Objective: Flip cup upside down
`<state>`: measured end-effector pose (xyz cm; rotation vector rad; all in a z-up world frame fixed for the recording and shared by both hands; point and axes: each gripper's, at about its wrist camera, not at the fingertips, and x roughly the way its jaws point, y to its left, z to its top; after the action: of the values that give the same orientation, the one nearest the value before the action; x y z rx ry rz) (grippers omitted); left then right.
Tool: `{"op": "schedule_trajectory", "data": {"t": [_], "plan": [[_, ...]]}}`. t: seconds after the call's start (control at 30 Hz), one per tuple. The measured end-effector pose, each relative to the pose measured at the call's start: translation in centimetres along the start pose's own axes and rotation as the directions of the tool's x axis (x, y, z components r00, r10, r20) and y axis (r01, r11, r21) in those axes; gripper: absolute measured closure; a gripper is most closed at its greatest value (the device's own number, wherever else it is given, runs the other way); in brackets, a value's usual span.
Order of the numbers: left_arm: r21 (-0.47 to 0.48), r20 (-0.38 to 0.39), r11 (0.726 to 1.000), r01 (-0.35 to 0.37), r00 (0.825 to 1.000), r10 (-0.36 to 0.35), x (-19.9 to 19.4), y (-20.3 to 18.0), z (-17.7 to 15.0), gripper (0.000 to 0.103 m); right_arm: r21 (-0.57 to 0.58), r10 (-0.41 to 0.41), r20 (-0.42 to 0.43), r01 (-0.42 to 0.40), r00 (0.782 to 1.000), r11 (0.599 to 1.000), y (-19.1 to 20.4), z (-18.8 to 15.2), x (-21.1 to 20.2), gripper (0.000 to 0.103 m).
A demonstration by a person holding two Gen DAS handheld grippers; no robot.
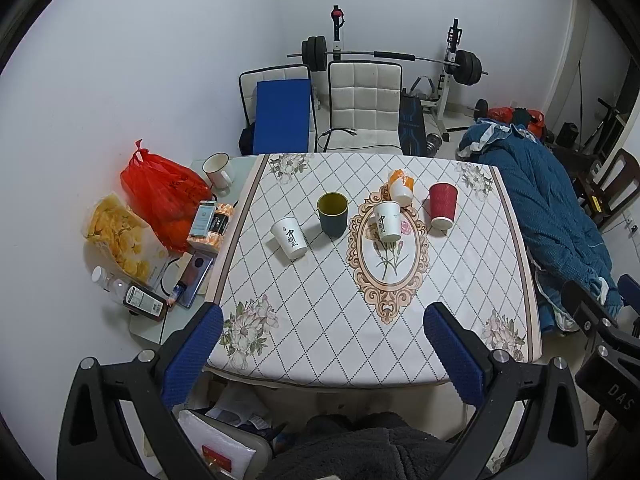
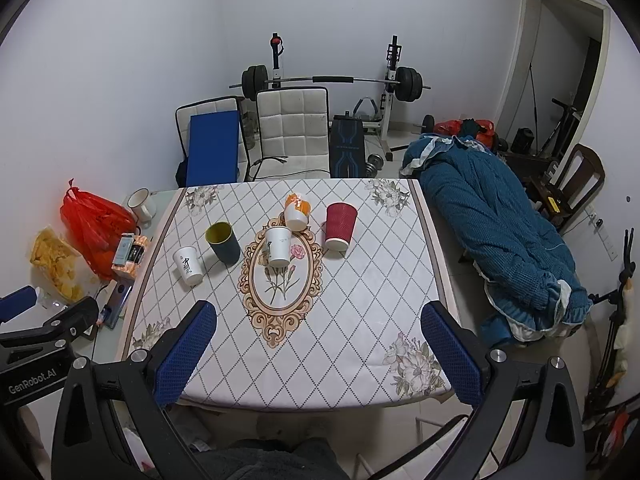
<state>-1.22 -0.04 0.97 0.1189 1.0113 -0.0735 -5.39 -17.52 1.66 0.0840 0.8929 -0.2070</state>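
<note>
Left gripper (image 1: 323, 354) and right gripper (image 2: 318, 350) both spread wide, empty, above near table edge; dark green plastic cup (image 1: 333, 214) upright beside white paper cup (image 1: 289, 237)

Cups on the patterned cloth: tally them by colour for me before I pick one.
White with black script: 2
Dark with yellow inside: 1
Red ribbed: 1
White and orange: 1
Total: 5
</note>
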Motion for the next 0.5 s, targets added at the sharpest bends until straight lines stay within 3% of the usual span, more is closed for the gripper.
{"op": "schedule_trajectory", "data": {"t": [0.5], "plan": [[0.0, 0.007, 1.0, 0.006, 1.0, -0.006, -0.25, -0.19, 0.16, 0.0, 0.0, 0.001, 0.006, -0.001, 1.0, 1.0, -0.26, 0.21, -0.48, 0.0]]}}
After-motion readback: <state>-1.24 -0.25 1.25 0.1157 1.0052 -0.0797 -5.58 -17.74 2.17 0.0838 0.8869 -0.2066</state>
